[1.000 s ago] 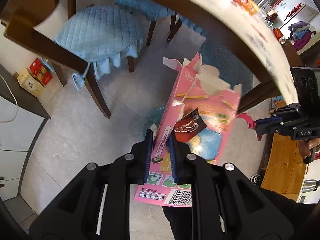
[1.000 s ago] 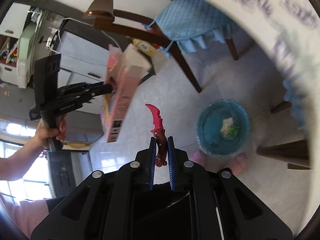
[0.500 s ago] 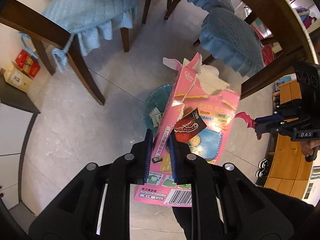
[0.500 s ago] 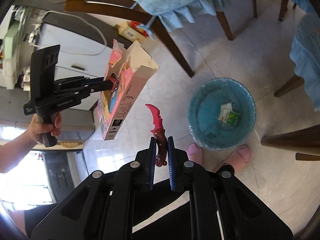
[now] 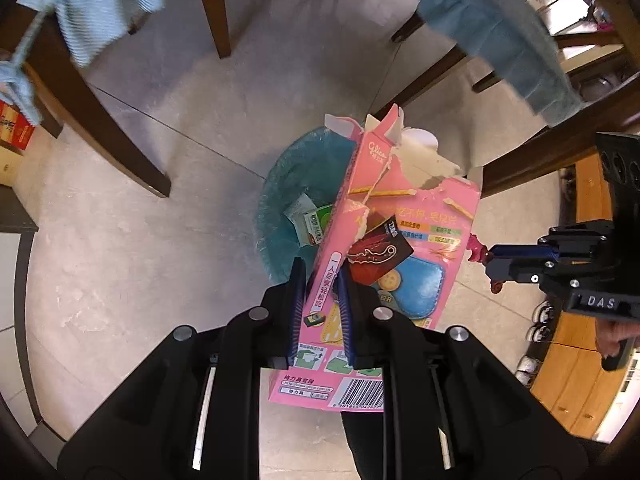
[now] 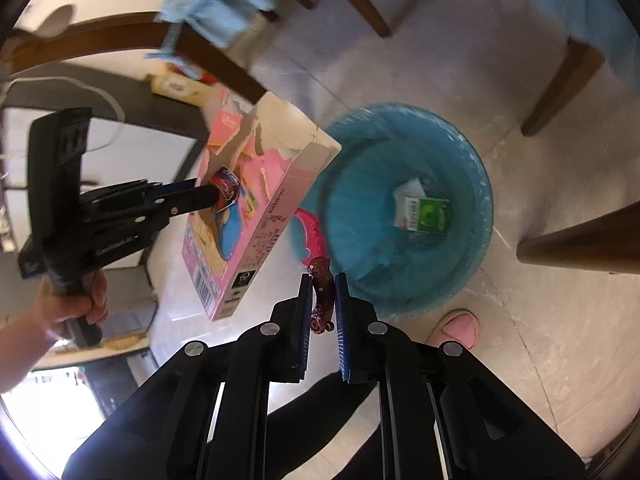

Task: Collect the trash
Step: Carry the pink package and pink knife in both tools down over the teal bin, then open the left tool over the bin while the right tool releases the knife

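Observation:
My left gripper (image 5: 320, 276) is shut on a torn pink snack box (image 5: 400, 248) with a small dark red wrapper (image 5: 378, 254) pinched against it. The box hangs over the blue-lined trash bin (image 5: 280, 200). My right gripper (image 6: 321, 280) is shut on a pink curved toy knife (image 6: 312, 232), held at the bin's near rim (image 6: 476, 176). The box (image 6: 248, 216) and left gripper (image 6: 200, 196) show left of the bin in the right wrist view. The right gripper (image 5: 496, 256) shows at the right in the left wrist view.
A green and white carton (image 6: 422, 214) lies inside the bin. Dark wooden chair legs (image 5: 120, 128) with blue cushions (image 5: 496, 28) surround the bin on the tiled floor. A pink slipper (image 6: 460, 326) is beside the bin. Small boxes (image 5: 12, 136) sit at far left.
Both grippers have moved down and toward the bin. The pink box now hangs over the bin and the toy knife is at its rim. Both grips are unchanged.

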### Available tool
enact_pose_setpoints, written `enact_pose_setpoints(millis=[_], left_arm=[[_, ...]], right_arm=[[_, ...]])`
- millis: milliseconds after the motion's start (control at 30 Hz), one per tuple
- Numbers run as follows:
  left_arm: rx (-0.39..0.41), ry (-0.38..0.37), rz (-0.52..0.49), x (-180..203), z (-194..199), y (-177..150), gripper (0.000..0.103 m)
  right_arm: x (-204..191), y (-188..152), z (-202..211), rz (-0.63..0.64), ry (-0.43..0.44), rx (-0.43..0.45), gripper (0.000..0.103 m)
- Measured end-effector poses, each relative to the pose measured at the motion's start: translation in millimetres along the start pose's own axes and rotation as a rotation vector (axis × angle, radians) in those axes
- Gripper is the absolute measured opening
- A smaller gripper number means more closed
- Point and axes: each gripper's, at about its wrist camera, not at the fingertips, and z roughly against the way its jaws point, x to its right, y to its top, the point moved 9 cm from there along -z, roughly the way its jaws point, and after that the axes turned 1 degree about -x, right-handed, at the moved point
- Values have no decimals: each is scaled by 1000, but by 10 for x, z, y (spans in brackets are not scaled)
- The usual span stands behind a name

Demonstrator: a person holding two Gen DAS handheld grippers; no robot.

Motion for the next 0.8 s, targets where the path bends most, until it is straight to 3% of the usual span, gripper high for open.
enact_pose_setpoints(millis=[333, 600, 800], left_arm=[[-60, 42, 3, -43, -838, 125, 15], [-79, 58, 5, 46, -1140, 200, 17], [-74, 68, -12, 74, -1137, 237, 29]], right_arm=[[564, 96, -551, -94, -90, -9, 12], [731, 187, -804, -107, -126, -21, 16], [750, 221, -843, -101, -123, -29, 20]])
